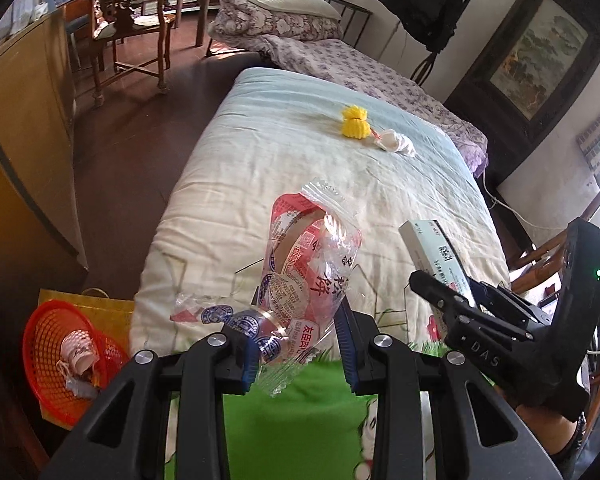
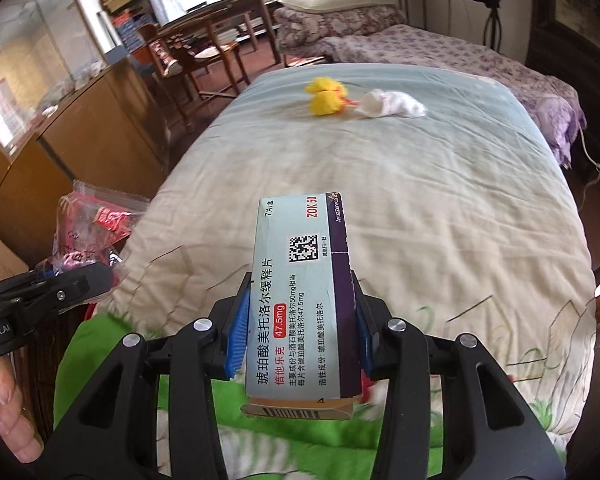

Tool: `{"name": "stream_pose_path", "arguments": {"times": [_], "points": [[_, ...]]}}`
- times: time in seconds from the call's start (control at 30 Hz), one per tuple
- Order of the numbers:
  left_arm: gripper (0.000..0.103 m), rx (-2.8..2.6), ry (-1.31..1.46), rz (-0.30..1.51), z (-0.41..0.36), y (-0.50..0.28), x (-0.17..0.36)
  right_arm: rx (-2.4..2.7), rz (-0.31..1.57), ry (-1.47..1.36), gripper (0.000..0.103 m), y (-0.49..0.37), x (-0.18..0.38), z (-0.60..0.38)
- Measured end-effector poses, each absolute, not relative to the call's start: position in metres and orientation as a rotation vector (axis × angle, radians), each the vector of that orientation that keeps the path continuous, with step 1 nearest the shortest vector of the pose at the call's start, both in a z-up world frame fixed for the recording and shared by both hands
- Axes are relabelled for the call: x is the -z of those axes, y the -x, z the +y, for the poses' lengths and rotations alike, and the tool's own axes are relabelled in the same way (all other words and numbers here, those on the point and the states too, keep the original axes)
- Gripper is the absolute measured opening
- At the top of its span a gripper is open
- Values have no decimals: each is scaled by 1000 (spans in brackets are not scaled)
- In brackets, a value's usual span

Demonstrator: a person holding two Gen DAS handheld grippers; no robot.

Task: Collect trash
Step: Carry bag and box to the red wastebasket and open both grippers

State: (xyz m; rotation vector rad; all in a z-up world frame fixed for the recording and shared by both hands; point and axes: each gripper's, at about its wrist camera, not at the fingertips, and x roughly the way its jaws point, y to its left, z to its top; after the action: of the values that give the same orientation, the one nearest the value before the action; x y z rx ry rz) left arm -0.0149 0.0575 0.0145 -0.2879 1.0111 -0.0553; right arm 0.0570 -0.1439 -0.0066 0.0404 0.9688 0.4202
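Observation:
My left gripper [image 1: 300, 344] is shut on a clear and red plastic snack wrapper [image 1: 300, 264], held above the near end of the bed. My right gripper [image 2: 300, 328] is shut on a pale blue and purple medicine box [image 2: 300, 296]; the box also shows in the left wrist view [image 1: 432, 252]. A yellow foam net [image 1: 355, 122] and a crumpled white tissue [image 1: 396, 142] lie on the far part of the quilt [image 1: 260, 168]. A red trash basket [image 1: 60, 344] with some trash in it stands on the floor left of the bed.
A yellow bag [image 1: 100, 308] lies under the basket. A wooden cabinet [image 1: 24, 128] stands left, wooden chairs [image 1: 132, 28] and a table behind. A folded floral quilt and pillow [image 1: 284, 8] sit at the bed's head. A framed painting [image 1: 540, 52] leans at right.

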Motion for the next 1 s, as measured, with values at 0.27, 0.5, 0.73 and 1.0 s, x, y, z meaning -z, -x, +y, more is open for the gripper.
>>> {"name": "stream_pose_path", "arguments": {"times": [0.27,0.5,0.73,1.0], "points": [[33,11,343,991,101,39,-17,-556,976,9,44,-34,-10,-93],[33,-92,396,958,167,75,-18,-688,969,89,44,-12,-28,-30],[33,-212,470,953,234,110,-7,-836,969,171,44,11,-39,43],[33,-321,539,982,292,142,12,-972,1002,249,44,33,-36,111]]}}
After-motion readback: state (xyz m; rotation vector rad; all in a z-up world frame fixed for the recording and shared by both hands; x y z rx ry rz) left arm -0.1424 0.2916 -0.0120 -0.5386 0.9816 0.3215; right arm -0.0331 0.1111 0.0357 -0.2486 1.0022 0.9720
